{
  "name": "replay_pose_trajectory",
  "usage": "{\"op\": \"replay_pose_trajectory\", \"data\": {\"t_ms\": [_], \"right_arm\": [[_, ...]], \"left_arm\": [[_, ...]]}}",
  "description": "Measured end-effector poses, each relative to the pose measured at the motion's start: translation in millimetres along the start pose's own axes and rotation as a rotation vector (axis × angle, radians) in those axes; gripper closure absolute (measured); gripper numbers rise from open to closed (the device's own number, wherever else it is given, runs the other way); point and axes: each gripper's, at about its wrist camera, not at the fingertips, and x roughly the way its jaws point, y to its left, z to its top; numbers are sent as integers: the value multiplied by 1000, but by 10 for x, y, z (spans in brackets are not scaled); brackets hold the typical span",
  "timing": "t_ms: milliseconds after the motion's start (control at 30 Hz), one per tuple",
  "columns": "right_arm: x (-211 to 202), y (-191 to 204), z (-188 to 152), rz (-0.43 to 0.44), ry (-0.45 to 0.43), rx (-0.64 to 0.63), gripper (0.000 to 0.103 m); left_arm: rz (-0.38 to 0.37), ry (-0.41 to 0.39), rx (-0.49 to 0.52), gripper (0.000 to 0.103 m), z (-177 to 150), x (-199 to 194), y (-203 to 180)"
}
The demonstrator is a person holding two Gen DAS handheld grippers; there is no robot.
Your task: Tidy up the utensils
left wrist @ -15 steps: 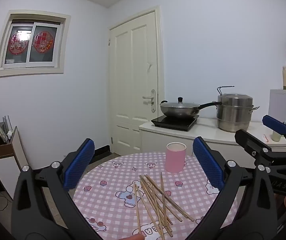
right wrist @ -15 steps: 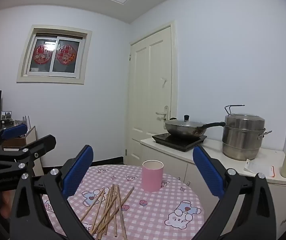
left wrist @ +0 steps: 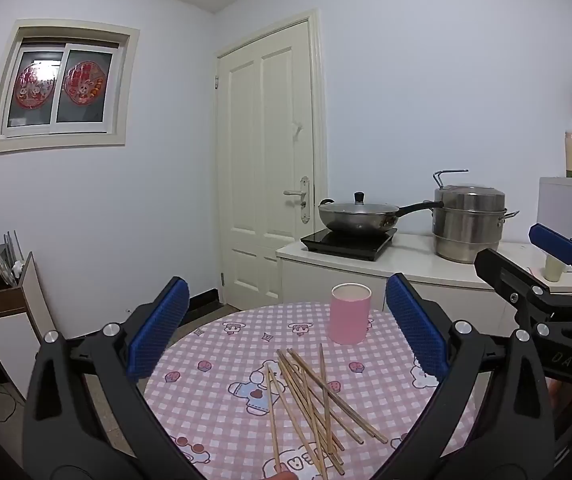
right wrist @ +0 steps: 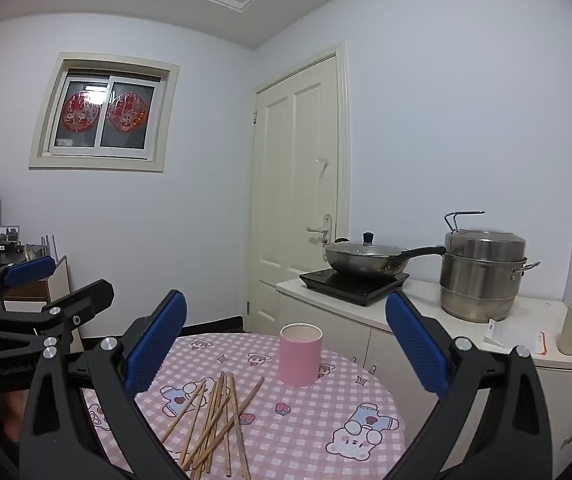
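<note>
Left gripper: jaws spread wide, nothing between the blue pads; it is held above the near edge of the table. Right gripper: jaws likewise spread wide and empty, held above the table on the other side. Each gripper shows at the edge of the other's view, apart from it.

Chopsticks: a loose pile of bare wooden sticks lying flat on the pink checked cloth, crossing one another, none in either gripper. The pile lies on the near side of the cup, close to it but not touching. From the right wrist view the pile sits left of centre, below the left pad.

Cup: pink, upright, open mouth up, standing on the cloth toward the far edge of the table. Its inside cannot be seen from either view.

Behind the table: a counter carrying a lidded wok on a hob and a steel steamer pot.
</note>
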Motion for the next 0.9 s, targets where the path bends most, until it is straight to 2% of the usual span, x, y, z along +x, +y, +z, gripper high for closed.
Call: {"op": "replay_pose_trajectory", "data": {"t_ms": [900], "right_arm": [[-4,-10,42,2,4,1,7]], "left_arm": [[3,0,14,6,73,-16,-77]]}}
